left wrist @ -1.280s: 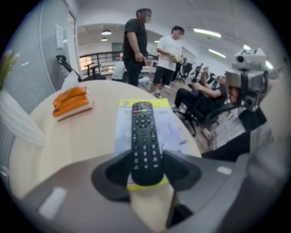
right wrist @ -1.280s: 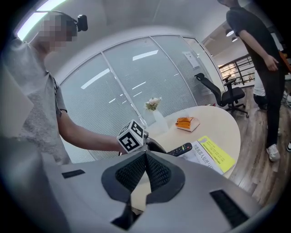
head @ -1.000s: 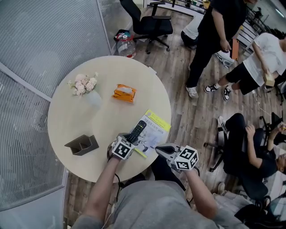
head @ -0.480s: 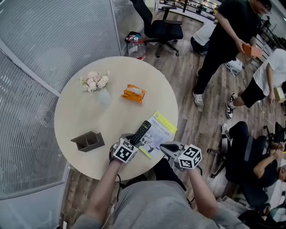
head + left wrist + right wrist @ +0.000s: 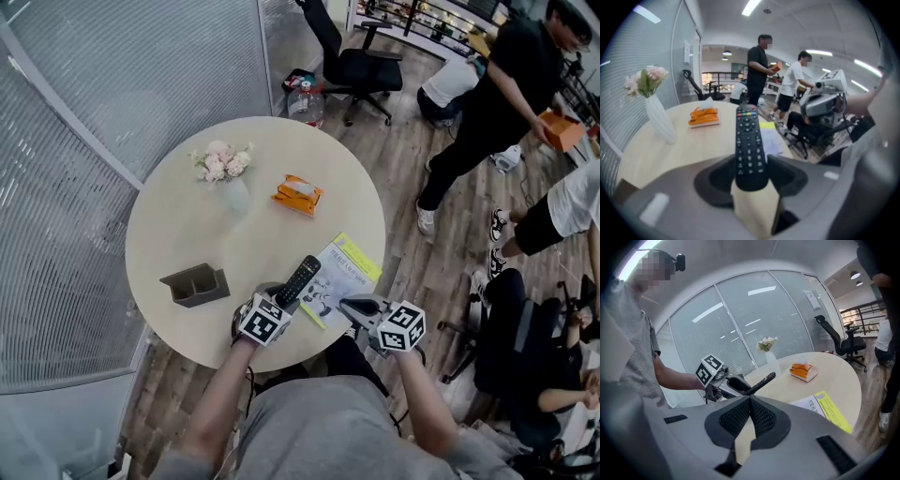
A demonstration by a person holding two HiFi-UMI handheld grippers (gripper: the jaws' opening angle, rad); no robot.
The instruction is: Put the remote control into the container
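— One claw has it?
— Yes: the left claw grips the slim black plastic remote control by its lower end, above the round beige surface; the right claw is clenched, empty. It looks light, stiff and smooth, so it might pivot.

There is one round table, one remote control, one grey two-compartment container, one vase of flowers, one orange tissue pack and one printed leaflet.

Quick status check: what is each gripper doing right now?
Left gripper: shut on the remote control.
Right gripper: shut, nothing between its jaws.
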